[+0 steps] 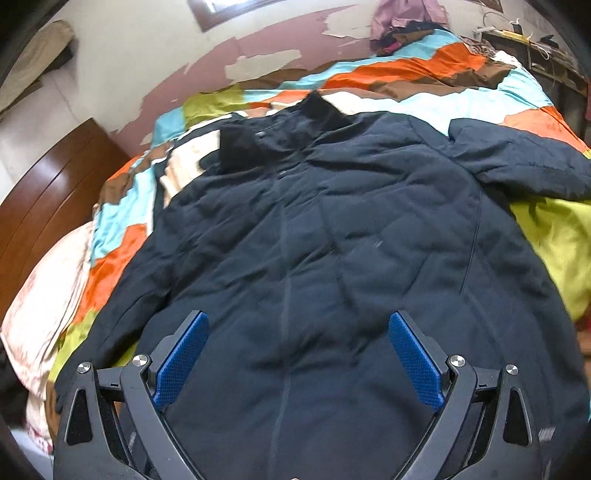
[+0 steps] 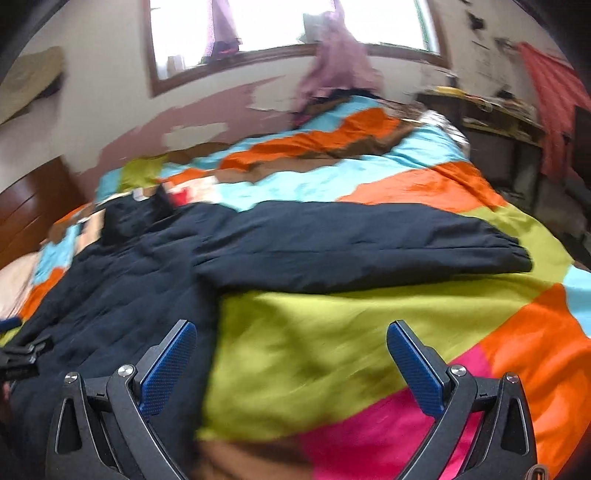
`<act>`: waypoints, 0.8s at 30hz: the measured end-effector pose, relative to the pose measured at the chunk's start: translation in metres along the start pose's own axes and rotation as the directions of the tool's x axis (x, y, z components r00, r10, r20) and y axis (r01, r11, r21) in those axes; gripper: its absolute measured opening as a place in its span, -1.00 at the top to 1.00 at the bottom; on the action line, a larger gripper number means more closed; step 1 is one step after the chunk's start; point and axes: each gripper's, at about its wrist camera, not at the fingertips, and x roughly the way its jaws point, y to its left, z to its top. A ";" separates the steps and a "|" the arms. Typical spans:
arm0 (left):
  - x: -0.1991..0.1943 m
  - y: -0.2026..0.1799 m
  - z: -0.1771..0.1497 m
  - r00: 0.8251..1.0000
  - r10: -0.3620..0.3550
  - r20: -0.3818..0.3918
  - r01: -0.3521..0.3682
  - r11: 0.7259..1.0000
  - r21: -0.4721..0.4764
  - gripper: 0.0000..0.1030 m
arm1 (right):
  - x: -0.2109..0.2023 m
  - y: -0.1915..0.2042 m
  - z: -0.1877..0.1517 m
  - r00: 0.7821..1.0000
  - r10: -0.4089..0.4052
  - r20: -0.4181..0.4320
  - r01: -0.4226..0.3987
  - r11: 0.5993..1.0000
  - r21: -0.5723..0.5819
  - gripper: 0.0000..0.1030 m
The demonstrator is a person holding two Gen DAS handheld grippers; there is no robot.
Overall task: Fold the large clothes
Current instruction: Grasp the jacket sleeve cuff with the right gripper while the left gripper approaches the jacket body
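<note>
Left gripper (image 1: 297, 328) hangs wide open over the lower front of the dark navy jacket (image 1: 332, 258), blue pads (image 1: 181, 362) spread apart and nothing between them. That jacket lies flat on the bed, front up, black collar (image 1: 280, 133) at the far end, centre seam running straight toward the camera. One sleeve (image 2: 362, 243) stretches sideways across the quilt. Right gripper (image 2: 291, 332) is open too, empty, poised above the lime patch just beside the jacket's side edge. Underneath it all sits the patchwork quilt (image 2: 406, 177) in orange, turquoise, lime and pink. Wooden headboard (image 1: 55, 192) to the left, peeling pink wall (image 1: 258, 48) behind, bright window (image 2: 280, 26) above
</note>
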 end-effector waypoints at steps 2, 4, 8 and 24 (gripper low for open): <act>0.010 -0.013 0.015 1.000 -0.013 0.012 0.013 1.000 0.015 -0.85 | 0.011 -0.014 0.011 0.999 -0.053 -0.007 0.053 0.998 0.039 -1.00; 0.019 -0.022 0.025 0.999 -0.039 0.020 0.039 0.999 0.012 -0.85 | 0.023 -0.030 0.017 0.997 -0.073 -0.022 0.074 0.993 0.091 -1.00; 0.050 -0.036 0.055 0.987 -0.154 0.038 0.155 0.987 -0.035 -0.85 | 0.048 -0.060 0.019 0.995 -0.049 -0.091 0.068 0.974 0.214 -1.00; 0.132 -0.092 0.121 0.941 -0.333 0.067 0.339 0.914 -0.223 -0.85 | 0.061 -0.162 0.021 0.995 0.071 0.064 -0.094 0.834 0.544 -1.00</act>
